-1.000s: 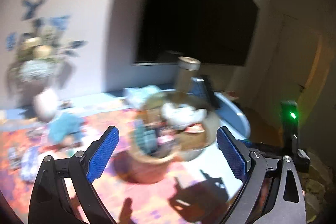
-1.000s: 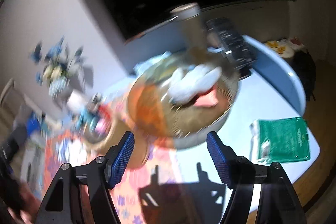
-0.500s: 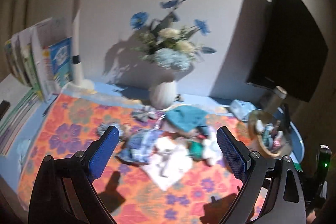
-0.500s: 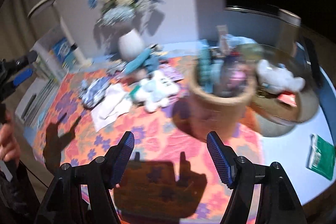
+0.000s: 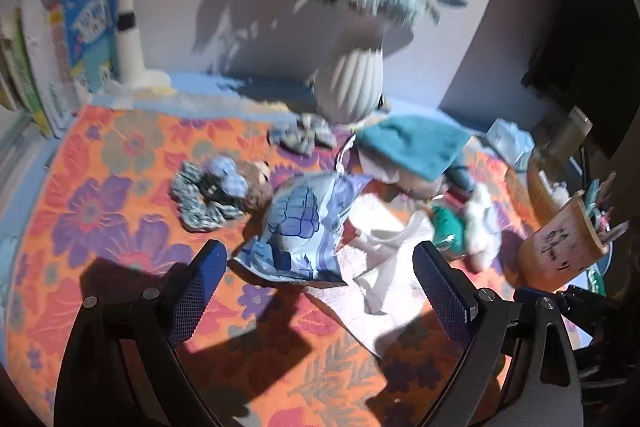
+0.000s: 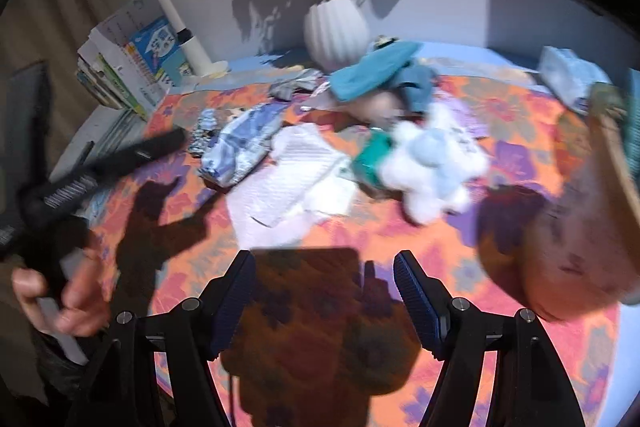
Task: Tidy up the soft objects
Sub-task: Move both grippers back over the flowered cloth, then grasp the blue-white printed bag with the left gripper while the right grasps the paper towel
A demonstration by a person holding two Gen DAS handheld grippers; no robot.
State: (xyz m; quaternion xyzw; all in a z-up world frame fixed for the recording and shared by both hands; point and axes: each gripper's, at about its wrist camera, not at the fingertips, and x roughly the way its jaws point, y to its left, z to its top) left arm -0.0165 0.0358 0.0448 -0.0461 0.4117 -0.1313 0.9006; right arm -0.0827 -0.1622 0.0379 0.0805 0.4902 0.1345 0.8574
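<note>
Both tongs spread wide, nothing between the pads, neither touching any cloth yet.

Left gripper aimed down at the floral orange tablecloth. Blue-and-white printed pouch dead ahead at twelve o'clock, just beyond the fingertips, long axis running from about seven o'clock up to one o'clock, so slanted across the gap rather than square to it. White cloth alongside at one o'clock, partly under the pouch. Checked scrunchie off at ten o'clock, apart from the pouch. Teal towel farther out at one o'clock, in front of the white ribbed vase. White plush toy at two o'clock, beside the wooden holder.

Right gripper over bare tablecloth, well short of the pile. In this view the white cloth at twelve o'clock, the pouch at eleven, the plush toy at one, the teal towel far at twelve. Left hand at nine o'clock, gripping its tool.

Likely first pick: the pouch, nearer the left gripper, lined up already. Probably a small roll of the wrist needed, to set the pads across the pouch's short side rather than along its slant. Risk: snagging the white cloth underneath with the right-side pad.
</note>
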